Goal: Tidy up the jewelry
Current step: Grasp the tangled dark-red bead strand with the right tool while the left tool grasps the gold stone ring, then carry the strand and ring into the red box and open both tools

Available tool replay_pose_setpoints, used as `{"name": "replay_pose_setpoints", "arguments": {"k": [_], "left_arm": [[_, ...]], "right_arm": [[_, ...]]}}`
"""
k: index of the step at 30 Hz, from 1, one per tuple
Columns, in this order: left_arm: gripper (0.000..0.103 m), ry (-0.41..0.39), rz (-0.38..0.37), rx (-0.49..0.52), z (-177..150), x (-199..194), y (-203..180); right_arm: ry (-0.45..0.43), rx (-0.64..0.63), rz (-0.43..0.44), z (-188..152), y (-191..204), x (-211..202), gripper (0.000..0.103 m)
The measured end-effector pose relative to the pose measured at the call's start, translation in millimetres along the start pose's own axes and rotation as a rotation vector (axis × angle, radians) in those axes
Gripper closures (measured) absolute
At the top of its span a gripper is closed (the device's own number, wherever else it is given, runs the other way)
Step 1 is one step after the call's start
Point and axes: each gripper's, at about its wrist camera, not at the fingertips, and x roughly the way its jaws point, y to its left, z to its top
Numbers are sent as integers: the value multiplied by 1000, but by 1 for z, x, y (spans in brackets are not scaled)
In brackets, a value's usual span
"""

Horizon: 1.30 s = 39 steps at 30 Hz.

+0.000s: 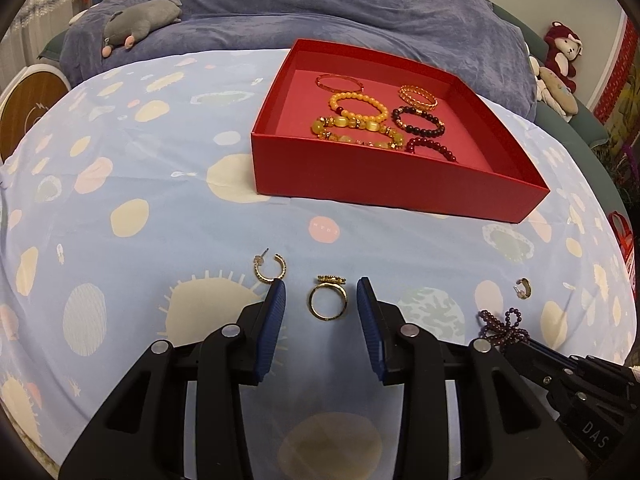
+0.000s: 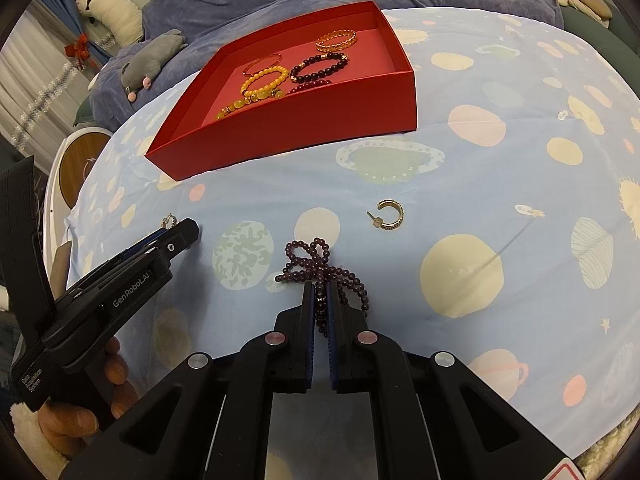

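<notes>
A gold ring (image 1: 328,300) lies on the planet-print sheet between the blue pads of my left gripper (image 1: 321,285), which is open and not touching it. Just left of its left fingertip lies a gold hoop earring (image 1: 271,268). My right gripper (image 2: 319,289) is shut on a bunched purple bead bracelet (image 2: 320,264), whose loops rest on the sheet; that bracelet (image 1: 502,326) also shows in the left wrist view. A second gold hoop earring (image 2: 388,215) lies beyond it to the right. The red box (image 1: 400,188) further back holds several bead and gold bracelets.
A blue blanket (image 1: 360,4) with a grey plush toy (image 1: 140,20) lies behind the red box (image 2: 300,128). In the right wrist view a hand (image 2: 116,372) holds the left gripper (image 2: 182,236) at the left. A round white stool (image 1: 28,100) stands past the bed's left edge.
</notes>
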Motion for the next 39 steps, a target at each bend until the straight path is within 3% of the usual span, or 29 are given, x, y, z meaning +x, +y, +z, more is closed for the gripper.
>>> {"name": "replay_pose_setpoints", "arguments": {"k": [3, 7, 28, 39], "left_arm": [[68, -8, 17, 13, 0, 1, -3], [84, -9, 9, 17, 2, 3, -5], [84, -27, -57, 4, 8, -31, -9], [84, -62, -72, 16, 43, -52, -12]], "right_arm": [[0, -1, 0, 0, 0, 0, 98], [1, -2, 0, 0, 0, 0, 98], [-52, -11, 44, 8, 4, -24, 98], [-154, 12, 91, 51, 8, -54, 98]]}}
